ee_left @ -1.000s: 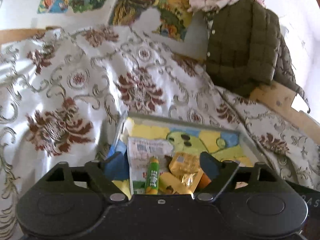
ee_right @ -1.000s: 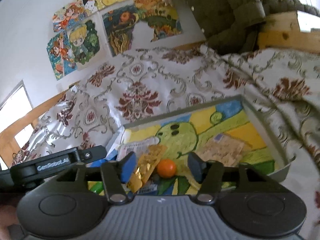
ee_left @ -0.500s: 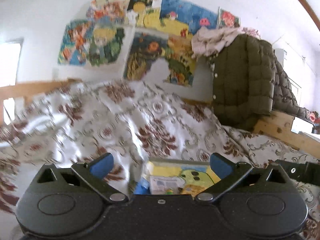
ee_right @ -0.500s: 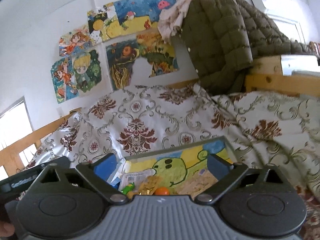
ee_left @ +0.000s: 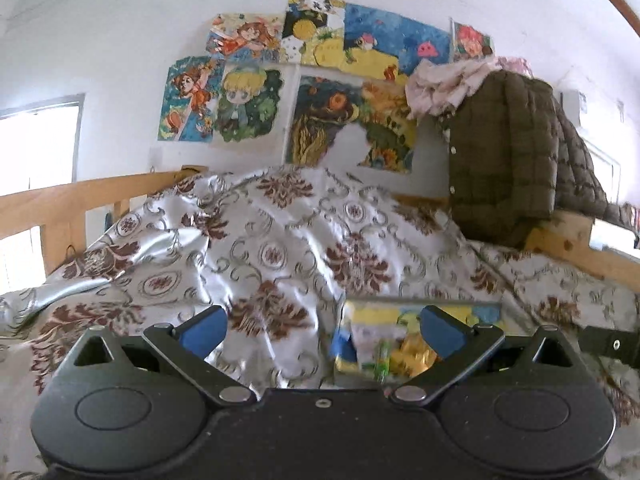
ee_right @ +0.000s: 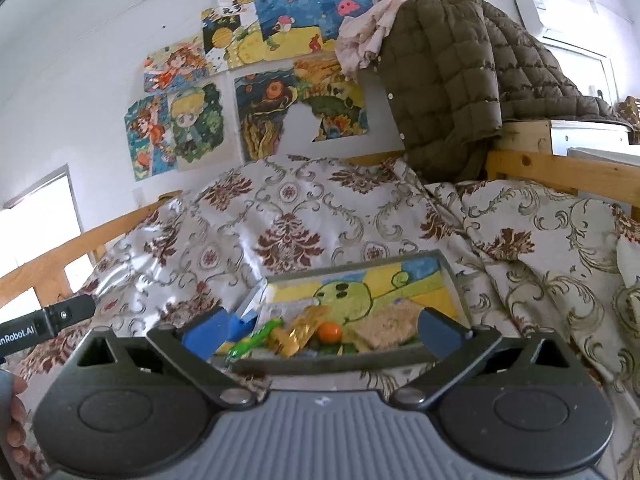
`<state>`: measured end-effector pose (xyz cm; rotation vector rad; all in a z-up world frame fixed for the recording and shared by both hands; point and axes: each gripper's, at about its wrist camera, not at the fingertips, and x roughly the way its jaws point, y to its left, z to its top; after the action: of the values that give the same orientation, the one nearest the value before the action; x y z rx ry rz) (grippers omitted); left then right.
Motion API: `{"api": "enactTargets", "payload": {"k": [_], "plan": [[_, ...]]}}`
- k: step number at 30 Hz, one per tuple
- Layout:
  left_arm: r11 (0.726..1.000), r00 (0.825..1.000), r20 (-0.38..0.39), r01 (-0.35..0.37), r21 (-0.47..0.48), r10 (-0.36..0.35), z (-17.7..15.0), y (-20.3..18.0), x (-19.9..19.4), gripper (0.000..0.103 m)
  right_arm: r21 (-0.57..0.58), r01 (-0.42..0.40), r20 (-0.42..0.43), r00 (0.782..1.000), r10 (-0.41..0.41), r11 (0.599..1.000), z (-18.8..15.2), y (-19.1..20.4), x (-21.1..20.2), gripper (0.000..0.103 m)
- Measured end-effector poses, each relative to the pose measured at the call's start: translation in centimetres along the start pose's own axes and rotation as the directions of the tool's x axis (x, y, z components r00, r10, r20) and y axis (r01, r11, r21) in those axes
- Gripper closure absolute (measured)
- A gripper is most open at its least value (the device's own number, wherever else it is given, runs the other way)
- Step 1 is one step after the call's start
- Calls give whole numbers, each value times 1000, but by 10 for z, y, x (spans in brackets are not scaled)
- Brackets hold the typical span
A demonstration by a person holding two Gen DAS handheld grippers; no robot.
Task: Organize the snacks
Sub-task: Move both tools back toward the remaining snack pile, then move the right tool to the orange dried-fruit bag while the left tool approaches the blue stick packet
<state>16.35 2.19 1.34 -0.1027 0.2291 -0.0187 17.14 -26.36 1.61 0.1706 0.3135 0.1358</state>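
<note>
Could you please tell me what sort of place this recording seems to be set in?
Most likely a bedroom: a wooden bed frame under a floral bedspread, cartoon paintings taped to the wall, and a quilted olive jacket draped over the frame. A tray of snacks sits on the bedspread.

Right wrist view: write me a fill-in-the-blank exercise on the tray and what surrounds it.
1. The small round ball in the tray is coloured ____.
2. The tray rests on a floral ____.
3. The right gripper stands ____, with nothing between its fingers.
4. A quilted ____ hangs over the wooden rail at upper right.

Missing words: orange; bedspread; open; jacket
</note>
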Motion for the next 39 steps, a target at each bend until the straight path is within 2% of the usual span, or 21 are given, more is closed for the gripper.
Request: {"api": "enactTargets", "payload": {"k": [7, 14, 21, 26, 31, 35, 39], "plan": [[999, 998, -36, -46, -4, 46, -7, 14, -27, 1, -27, -14, -53, 999, 12, 1000, -18, 9, -23, 0], [996, 990, -130, -64, -58, 56, -14, 19, -44, 1, -74, -49, -102, 994, 41, 996, -34, 24, -42, 0], [999, 979, -200, -43, -7, 41, -21, 7, -49, 1, -139, -88, -172, 983, 64, 986, -50, 39, -49, 0], [999, 964, -265, -28, 17, 31, -26, 2, -44, 1, -142, -122, -200, 975, 93, 982, -55, 43, -52, 0], [998, 960, -277, -32, 55, 46, -28, -4, -41, 1, -146, -126, -218, 972, 93, 981, -58, 43, -50, 0], [998, 943, -329, -38, 55, 54, -29, -3, -32, 1, -150, -129, -227, 969, 93, 980, -59, 44, -46, 0], [998, 918, -393, -28, 54, 47, -31, -2, -20, 1, -144, -142, -236, 966, 105, 979, -60, 43, -42, 0]]}}
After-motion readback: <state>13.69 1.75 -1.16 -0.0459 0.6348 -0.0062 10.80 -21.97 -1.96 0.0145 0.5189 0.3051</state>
